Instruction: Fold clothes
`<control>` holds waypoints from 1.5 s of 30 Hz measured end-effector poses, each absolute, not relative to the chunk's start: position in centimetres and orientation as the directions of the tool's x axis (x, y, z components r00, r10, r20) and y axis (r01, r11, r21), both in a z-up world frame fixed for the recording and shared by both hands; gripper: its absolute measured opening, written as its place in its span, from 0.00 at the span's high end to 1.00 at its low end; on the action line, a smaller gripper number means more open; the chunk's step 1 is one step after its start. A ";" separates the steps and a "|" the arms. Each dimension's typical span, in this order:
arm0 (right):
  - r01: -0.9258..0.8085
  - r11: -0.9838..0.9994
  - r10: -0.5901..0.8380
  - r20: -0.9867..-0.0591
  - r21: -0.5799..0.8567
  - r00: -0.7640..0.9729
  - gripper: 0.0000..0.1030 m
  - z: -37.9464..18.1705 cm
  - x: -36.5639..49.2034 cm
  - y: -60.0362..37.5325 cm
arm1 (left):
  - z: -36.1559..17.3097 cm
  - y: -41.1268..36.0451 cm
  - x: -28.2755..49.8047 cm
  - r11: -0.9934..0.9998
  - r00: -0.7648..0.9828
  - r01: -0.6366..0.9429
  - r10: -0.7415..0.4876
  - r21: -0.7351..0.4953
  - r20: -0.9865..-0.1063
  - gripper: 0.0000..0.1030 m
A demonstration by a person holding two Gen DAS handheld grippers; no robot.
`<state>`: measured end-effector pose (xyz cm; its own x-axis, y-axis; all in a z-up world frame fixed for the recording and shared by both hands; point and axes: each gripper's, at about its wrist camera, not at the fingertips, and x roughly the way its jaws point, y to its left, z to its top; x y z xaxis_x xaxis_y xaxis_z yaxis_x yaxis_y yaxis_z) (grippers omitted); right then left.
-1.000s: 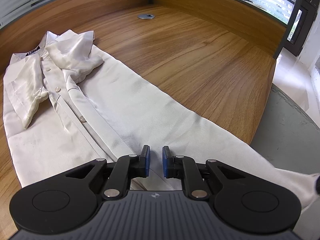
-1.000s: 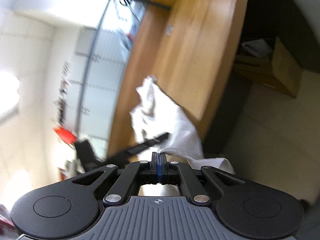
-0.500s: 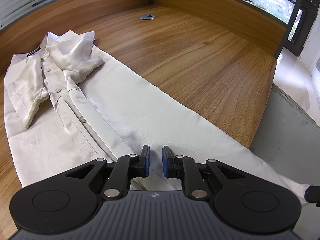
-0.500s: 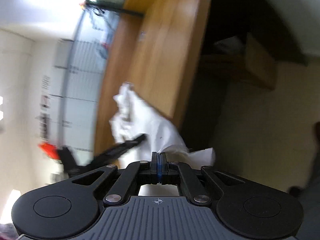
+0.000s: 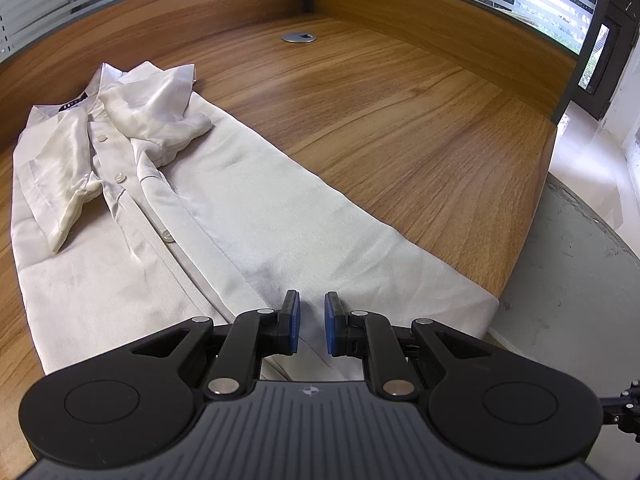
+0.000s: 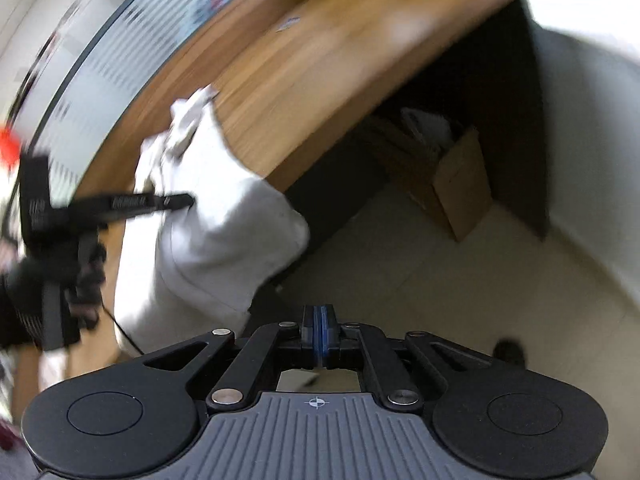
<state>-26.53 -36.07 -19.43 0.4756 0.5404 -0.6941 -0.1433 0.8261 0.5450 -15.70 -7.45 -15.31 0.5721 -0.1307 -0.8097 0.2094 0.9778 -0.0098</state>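
A cream button-up shirt [image 5: 240, 208] lies flat on the wooden desk [image 5: 400, 120], collar at the far left and sleeves folded in over the chest. My left gripper [image 5: 312, 320] sits low over the hem, its blue pads a narrow gap apart with nothing pinched between them. In the blurred right wrist view the shirt [image 6: 224, 220] hangs its lower corner over the desk edge. The left gripper [image 6: 188, 200] rests its tip on the cloth there. My right gripper [image 6: 319, 332] is off the desk, above the floor. Its jaws are just opening, pads still together, holding nothing.
A metal cable grommet [image 5: 298, 37] sits at the back of the desk, ringed by a wooden wall with frosted glass. An open cardboard box [image 6: 460, 188] stands under the desk [image 6: 320, 60]. A person's gloved hand [image 6: 84, 272] holds the left gripper's handle.
The shirt's lower right corner, earlier stretched off the desk to the right gripper, has come free and dropped at the desk edge. The right gripper has rolled. The left gripper has kept still.
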 end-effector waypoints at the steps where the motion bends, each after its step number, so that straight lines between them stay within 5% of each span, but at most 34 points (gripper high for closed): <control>1: -0.186 0.831 0.543 -0.693 0.524 0.475 0.95 -19.2 -26.3 -35.8 | -15.3 -7.5 -15.7 0.978 0.573 0.211 -0.130 -0.008 -0.809 0.86; 4: -0.300 0.822 0.569 -0.672 0.484 0.475 0.94 -18.3 -25.4 -35.1 | -15.3 -7.5 -15.8 0.976 0.576 0.216 -0.130 -0.003 -0.807 0.86; 8: -0.446 0.800 0.592 -0.646 0.401 0.481 0.65 -18.7 -23.8 -33.9 | -15.4 -7.5 -15.8 0.975 0.578 0.223 -0.129 0.004 -0.806 0.86; 14: -0.638 0.705 0.654 -0.632 0.309 0.416 0.57 -20.0 -20.2 -32.5 | -15.4 -7.6 -15.8 0.973 0.578 0.231 -0.123 0.017 -0.807 0.85; 18: -0.728 0.630 0.693 -0.619 0.272 0.369 0.43 -21.3 -17.6 -31.7 | -15.3 -7.9 -15.8 0.974 0.576 0.227 -0.115 0.023 -0.810 0.85; 25: -0.826 0.474 0.790 -0.561 0.304 0.247 0.46 -23.3 -14.6 -30.6 | -15.2 -8.2 -15.6 0.975 0.570 0.218 -0.098 0.035 -0.816 0.85; 30: -0.882 0.311 0.843 -0.531 0.354 0.085 0.84 -24.2 -13.7 -29.1 | -15.2 -8.4 -15.6 0.975 0.567 0.216 -0.087 0.046 -0.819 0.85; 32: -0.888 0.274 0.840 -0.541 0.369 0.034 0.89 -24.6 -13.6 -28.6 | -15.2 -8.5 -15.5 0.975 0.565 0.217 -0.084 0.051 -0.821 0.85; 45: -0.867 0.291 0.682 -0.723 0.405 -0.109 0.86 -29.9 -17.9 -30.6 | -15.1 -8.5 -15.5 0.975 0.571 0.217 -0.086 0.049 -0.817 0.84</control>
